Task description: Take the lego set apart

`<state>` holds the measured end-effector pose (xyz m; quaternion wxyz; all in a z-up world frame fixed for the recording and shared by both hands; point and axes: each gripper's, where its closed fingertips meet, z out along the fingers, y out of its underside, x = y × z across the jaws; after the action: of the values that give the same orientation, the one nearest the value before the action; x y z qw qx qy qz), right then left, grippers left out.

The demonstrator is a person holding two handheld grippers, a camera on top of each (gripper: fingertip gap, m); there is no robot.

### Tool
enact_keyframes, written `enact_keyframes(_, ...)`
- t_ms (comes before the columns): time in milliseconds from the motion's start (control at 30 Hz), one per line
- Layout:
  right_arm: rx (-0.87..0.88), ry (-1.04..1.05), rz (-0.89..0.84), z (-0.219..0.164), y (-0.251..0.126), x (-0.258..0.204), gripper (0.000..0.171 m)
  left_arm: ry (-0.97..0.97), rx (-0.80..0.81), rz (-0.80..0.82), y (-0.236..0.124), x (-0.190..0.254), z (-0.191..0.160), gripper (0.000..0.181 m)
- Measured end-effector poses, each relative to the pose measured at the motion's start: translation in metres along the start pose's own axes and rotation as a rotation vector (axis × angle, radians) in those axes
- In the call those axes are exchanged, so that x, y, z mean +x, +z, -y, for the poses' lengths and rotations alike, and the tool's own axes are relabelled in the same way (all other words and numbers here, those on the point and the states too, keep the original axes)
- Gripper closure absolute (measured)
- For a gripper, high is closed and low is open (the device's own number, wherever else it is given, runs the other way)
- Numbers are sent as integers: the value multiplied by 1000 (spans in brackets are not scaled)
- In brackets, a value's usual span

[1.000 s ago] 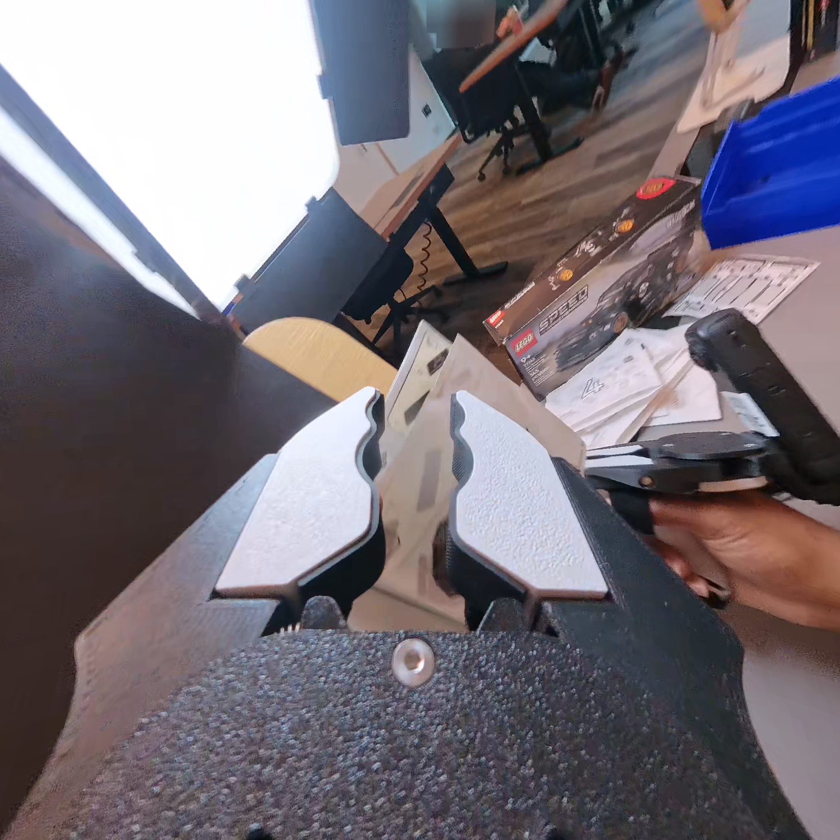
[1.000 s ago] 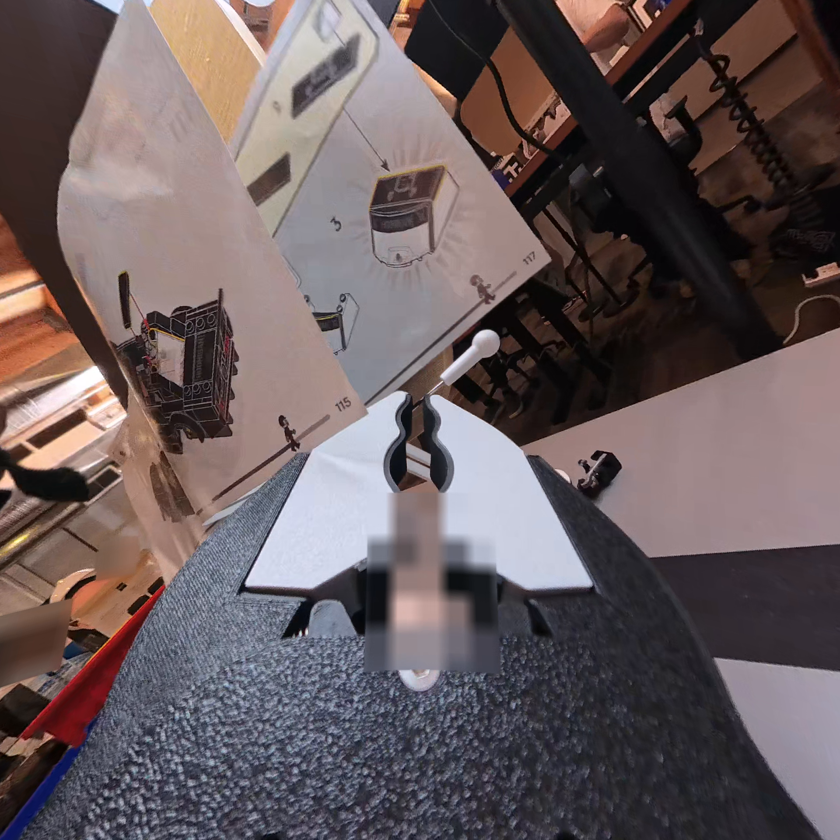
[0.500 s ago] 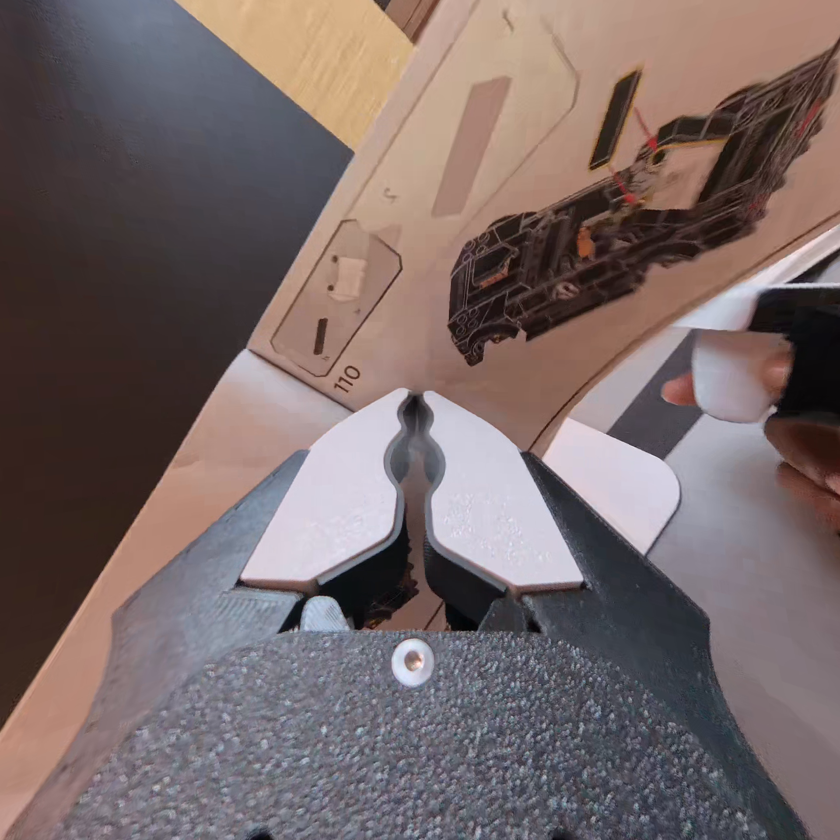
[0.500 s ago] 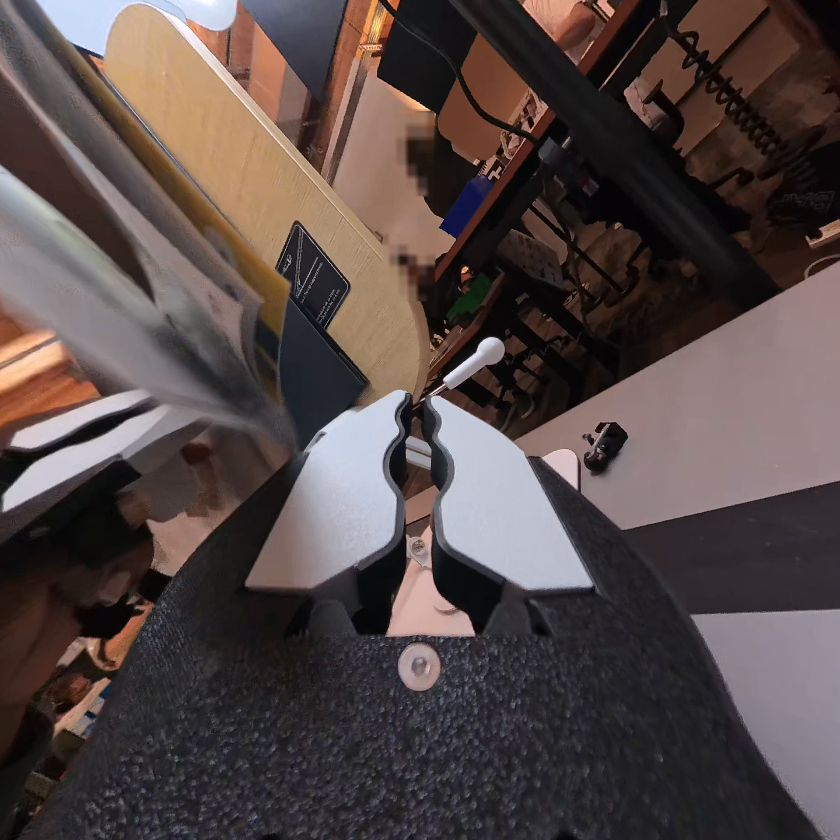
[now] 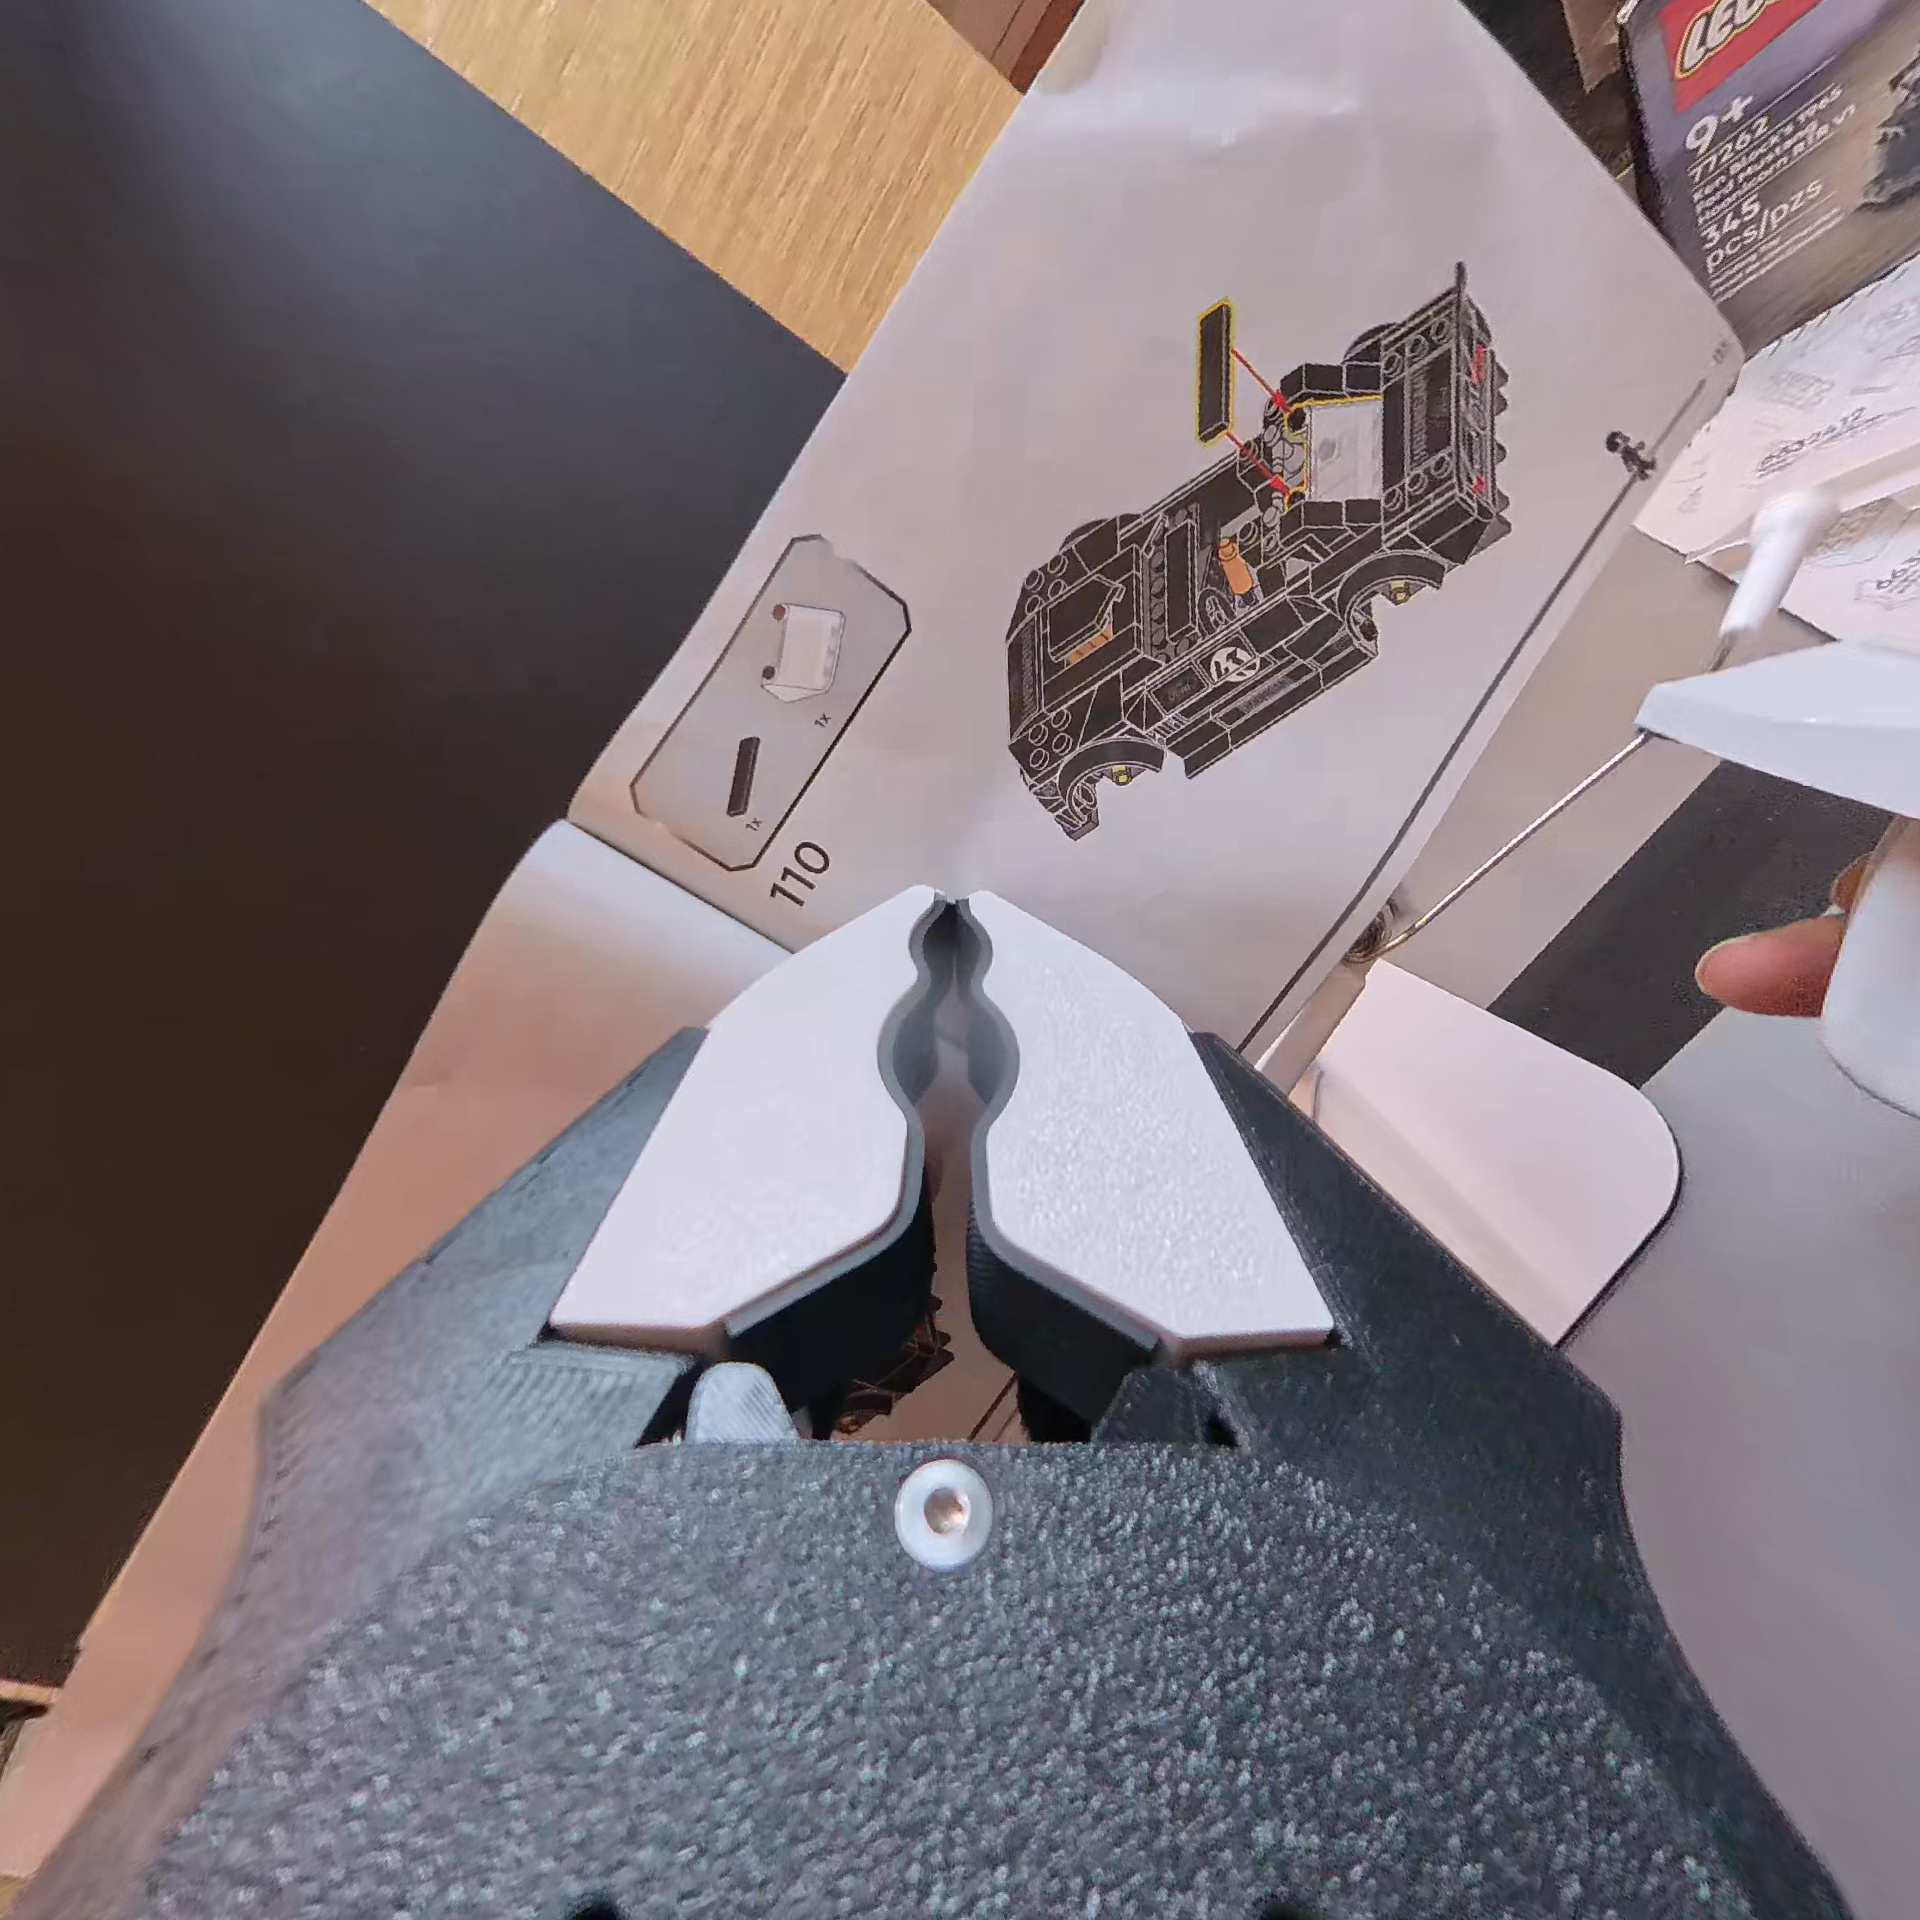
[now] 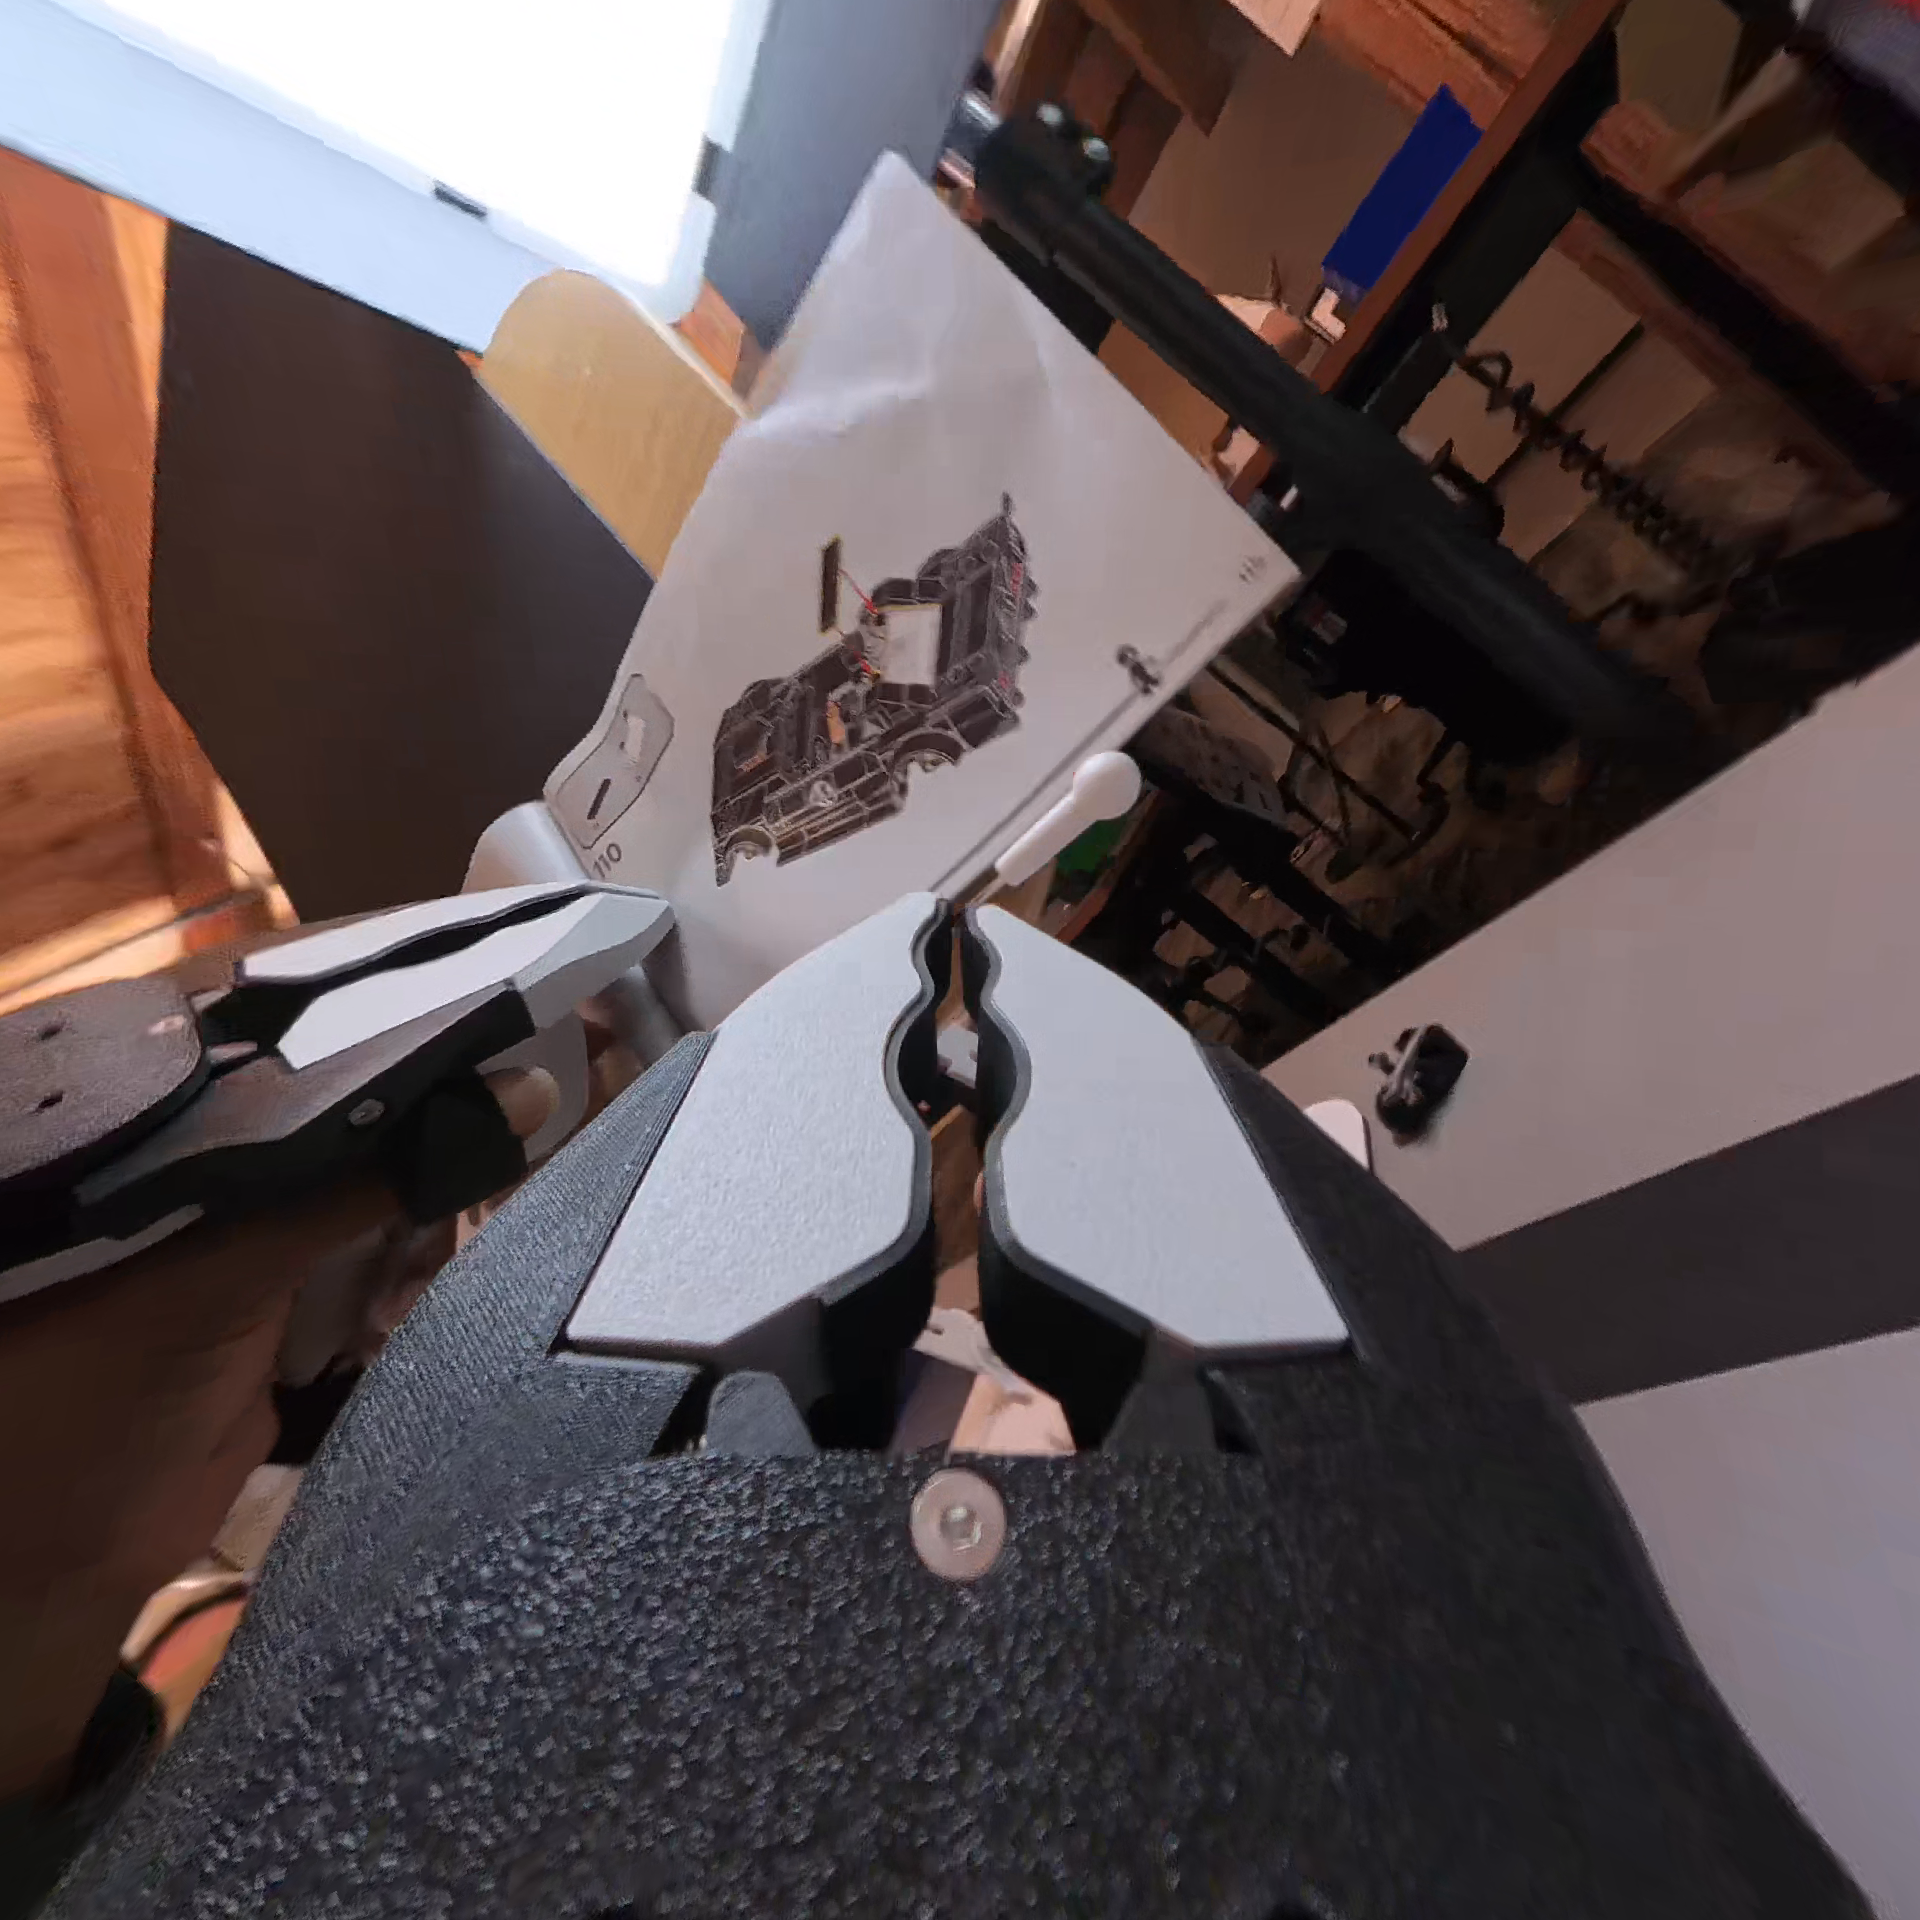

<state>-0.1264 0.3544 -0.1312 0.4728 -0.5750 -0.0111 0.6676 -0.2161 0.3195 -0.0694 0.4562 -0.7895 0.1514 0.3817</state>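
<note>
The left gripper (image 5: 954, 906) has its fingers closed on the lower edge of the instruction booklet (image 5: 1195, 499), whose raised page shows a black car. The paper is judged light, limp and easy to tear; take hold near the spine. Farther right, the right gripper (image 6: 957, 912) has its fingers nearly closed, a narrow gap showing; whether it pinches anything cannot be told. A small black lego piece (image 6: 1418, 1060) lies on the table (image 6: 1662, 935). The assembled set is not visible.
</note>
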Motion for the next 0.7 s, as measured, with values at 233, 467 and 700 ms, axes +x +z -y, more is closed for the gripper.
enact_keyframes(233, -70, -611, 48, 8, 21, -49, 170, -81, 42, -54, -2, 0, 0, 181)
enact_keyframes(467, -259, -1271, 207, -38, 40, -85, 170, -316, 195, -208, -15, -3, -2, 181)
enact_keyframes(700, -319, -1381, 282, -48, 40, -85, 170, -438, 321, -244, -40, -19, -26, 181)
